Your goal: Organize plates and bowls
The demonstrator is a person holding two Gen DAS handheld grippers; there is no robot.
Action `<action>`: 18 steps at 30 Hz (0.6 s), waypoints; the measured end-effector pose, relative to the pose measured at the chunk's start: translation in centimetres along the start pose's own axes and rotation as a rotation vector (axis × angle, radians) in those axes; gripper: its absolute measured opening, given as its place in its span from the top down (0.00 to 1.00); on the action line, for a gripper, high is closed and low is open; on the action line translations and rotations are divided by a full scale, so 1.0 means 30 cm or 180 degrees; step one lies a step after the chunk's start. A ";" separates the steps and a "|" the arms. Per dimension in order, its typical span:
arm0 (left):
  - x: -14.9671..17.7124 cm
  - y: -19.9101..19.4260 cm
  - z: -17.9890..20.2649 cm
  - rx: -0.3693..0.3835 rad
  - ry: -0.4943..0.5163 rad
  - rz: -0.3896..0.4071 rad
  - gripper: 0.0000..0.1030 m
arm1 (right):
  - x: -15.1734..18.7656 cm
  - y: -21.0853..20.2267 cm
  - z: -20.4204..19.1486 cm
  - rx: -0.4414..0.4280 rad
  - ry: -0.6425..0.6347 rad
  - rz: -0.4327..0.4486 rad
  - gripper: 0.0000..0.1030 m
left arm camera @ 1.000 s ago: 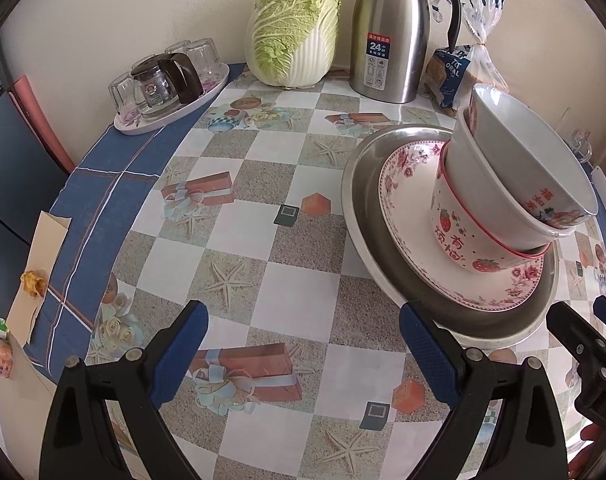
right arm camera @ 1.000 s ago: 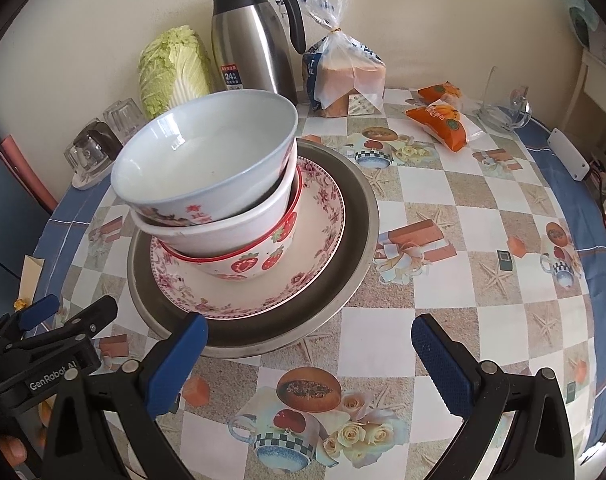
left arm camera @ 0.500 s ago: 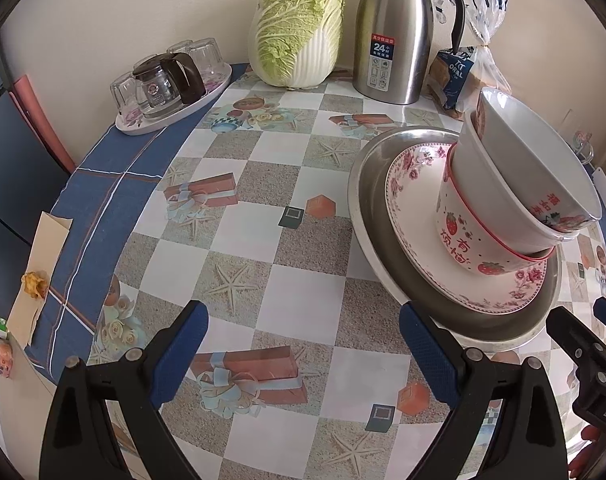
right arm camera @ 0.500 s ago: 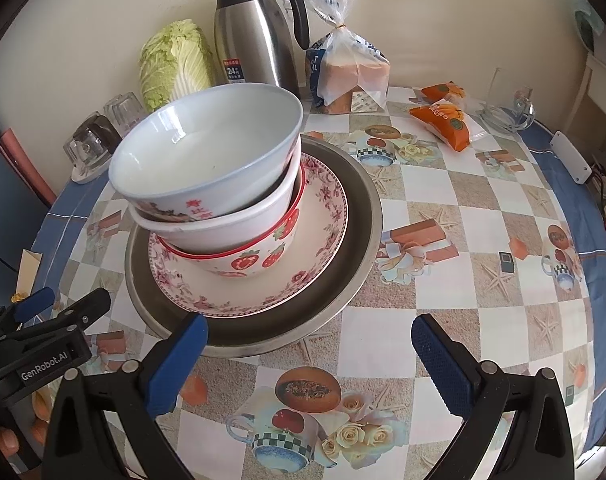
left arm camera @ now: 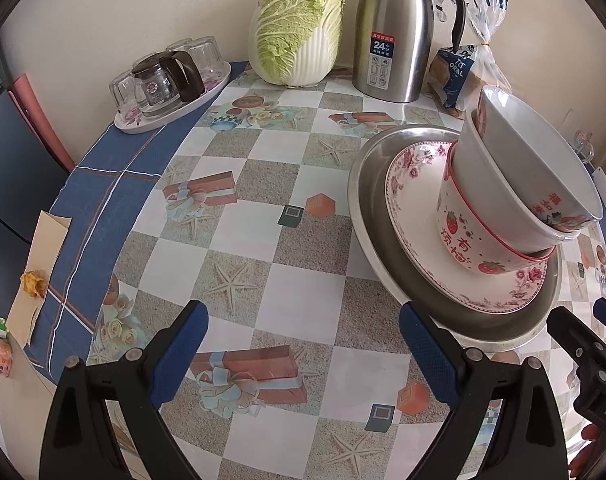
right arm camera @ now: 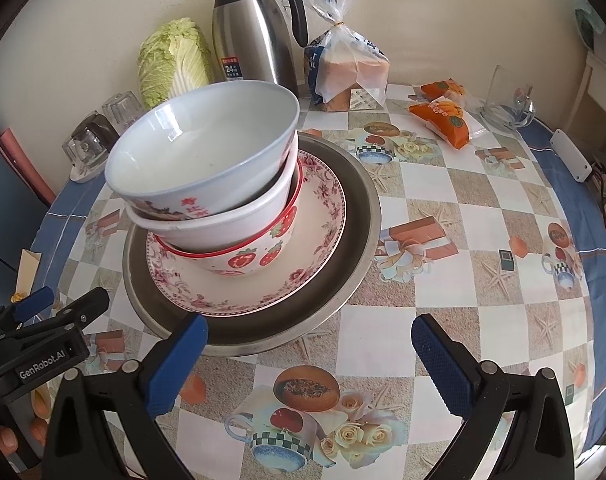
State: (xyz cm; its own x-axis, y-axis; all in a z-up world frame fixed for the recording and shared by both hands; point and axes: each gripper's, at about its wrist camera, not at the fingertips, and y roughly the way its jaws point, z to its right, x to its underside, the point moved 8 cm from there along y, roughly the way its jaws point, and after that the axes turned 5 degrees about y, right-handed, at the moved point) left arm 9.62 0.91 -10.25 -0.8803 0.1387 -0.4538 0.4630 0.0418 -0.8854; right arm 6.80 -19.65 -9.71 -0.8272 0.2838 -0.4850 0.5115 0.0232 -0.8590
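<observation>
Only from the right wrist do orange packets point(right arm camera: 443, 114) show; both grippers point(left arm camera: 303, 344) point(right arm camera: 309, 350) gape empty.

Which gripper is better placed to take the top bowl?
Probably the right gripper: it is open and the top bowl is more central in its view. The left gripper points at bare table.

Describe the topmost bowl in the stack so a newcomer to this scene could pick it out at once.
Start at the big metal tray on the checked table; on it lies a rose-patterned plate carrying three nested bowls. The top bowl tilts, plain white inside with red characters outside, unlike the strawberry bowl at the bottom.
</observation>
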 end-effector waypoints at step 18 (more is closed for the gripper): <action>0.000 0.000 0.000 0.0002 0.0000 -0.0002 0.06 | -0.002 -0.001 0.006 0.0005 0.0009 -0.0014 0.00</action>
State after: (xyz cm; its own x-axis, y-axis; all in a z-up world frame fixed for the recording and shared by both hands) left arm 9.62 0.92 -10.25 -0.8806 0.1386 -0.4532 0.4624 0.0413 -0.8857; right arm 6.79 -19.85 -9.69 -0.8287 0.2865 -0.4807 0.5076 0.0230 -0.8613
